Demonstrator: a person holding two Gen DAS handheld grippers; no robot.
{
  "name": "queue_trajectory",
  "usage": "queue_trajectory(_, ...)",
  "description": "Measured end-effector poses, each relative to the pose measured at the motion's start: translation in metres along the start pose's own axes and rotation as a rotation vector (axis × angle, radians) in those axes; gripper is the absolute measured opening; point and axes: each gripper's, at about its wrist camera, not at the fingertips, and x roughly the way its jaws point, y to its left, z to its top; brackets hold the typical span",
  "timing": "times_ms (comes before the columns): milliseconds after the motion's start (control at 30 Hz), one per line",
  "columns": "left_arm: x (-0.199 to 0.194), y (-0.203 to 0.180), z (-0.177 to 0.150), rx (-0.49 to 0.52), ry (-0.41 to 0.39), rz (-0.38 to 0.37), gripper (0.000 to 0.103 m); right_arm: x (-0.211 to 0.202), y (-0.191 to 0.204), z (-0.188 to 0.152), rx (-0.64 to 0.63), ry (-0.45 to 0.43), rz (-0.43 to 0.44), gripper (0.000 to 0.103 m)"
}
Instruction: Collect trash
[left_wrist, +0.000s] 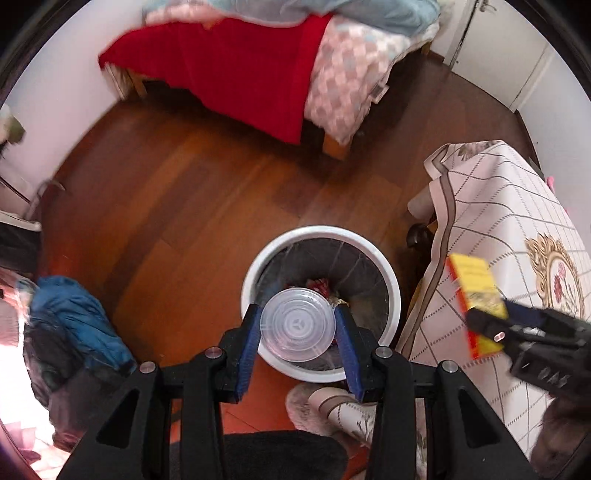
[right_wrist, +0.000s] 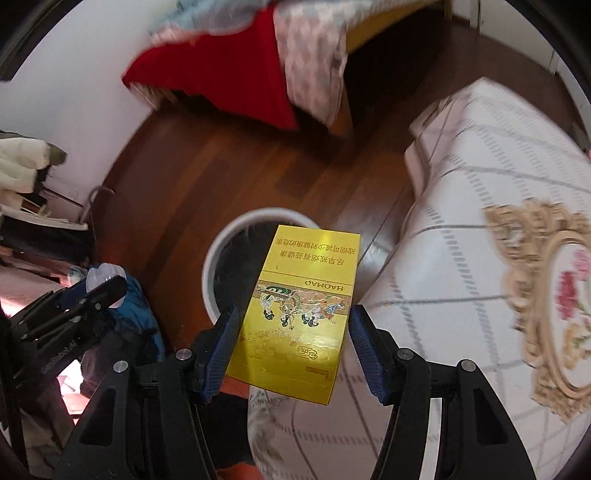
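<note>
- left gripper (left_wrist: 297, 325) clamps plastic lid (left_wrist: 295, 325) by its rim: light, slick, flexy.
- right gripper (right_wrist: 291, 325) pinches yellow box (right_wrist: 299, 314) by its sides: light, crushable.
- bin (left_wrist: 391, 273) at 12 o'clock.

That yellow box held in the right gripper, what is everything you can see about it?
The yellow box is a flat, glossy cardboard pack with red side edges, a picture band of cartoon figures, the word HAOMAO and Chinese print. It looks closed and undented. The right gripper's blue fingers clamp its two long sides, holding it in the air, tilted, partly over the white-rimmed trash bin on the wooden floor. Nothing else touches it.
</note>
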Motion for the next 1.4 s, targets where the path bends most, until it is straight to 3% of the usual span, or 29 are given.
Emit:
queue_trajectory(267, 0.038, 0.020, 0.022, -0.045, 0.087, -0.046, 0.039, 0.076, 0.011, 0.029, 0.013, 0.100, -0.026, 0.063)
queue_trajectory(333, 0.040, 0.026, 0.024, -0.059, 0.092, -0.042, 0.054, 0.091, 0.015, 0.036, 0.010, 0.115, -0.025, 0.063)
queue_trajectory(400, 0.039, 0.033, 0.025, -0.077, 0.085, -0.025, 0.092, 0.101, 0.016, 0.040, 0.008, 0.138, -0.022, 0.063)
queue_trajectory(433, 0.036, 0.038, 0.025, -0.087, 0.079, -0.017, 0.094, 0.106, 0.018, 0.042, 0.010, 0.147, -0.021, 0.064)
queue_trajectory(467, 0.036, 0.040, 0.025, -0.092, 0.077, -0.010, 0.095, 0.110, 0.019, 0.044, 0.008, 0.154, -0.017, 0.067)
queue_trajectory(533, 0.032, 0.046, 0.024, -0.102, 0.074, 0.023, 0.096, 0.115, 0.021, 0.048, 0.004, 0.159, -0.032, 0.095)
queue_trajectory(567, 0.028, 0.050, 0.023, -0.107, 0.065, 0.038, 0.097, 0.114, 0.023, 0.047, 0.000, 0.155, -0.039, 0.098)
queue_trajectory(733, 0.008, 0.065, 0.012, -0.131, 0.041, 0.106, 0.097, 0.094, 0.038, 0.041, -0.041, 0.140, -0.089, 0.103)
queue_trajectory(1000, -0.037, 0.071, -0.009, -0.145, 0.009, 0.114, 0.098, 0.045, 0.049, 0.025, -0.075, 0.124, -0.165, 0.103)
queue_trajectory(1400, -0.143, 0.050, -0.030, -0.126, -0.113, 0.022, 0.098, -0.074, 0.063, -0.010, -0.069, -0.001, -0.021, 0.103)
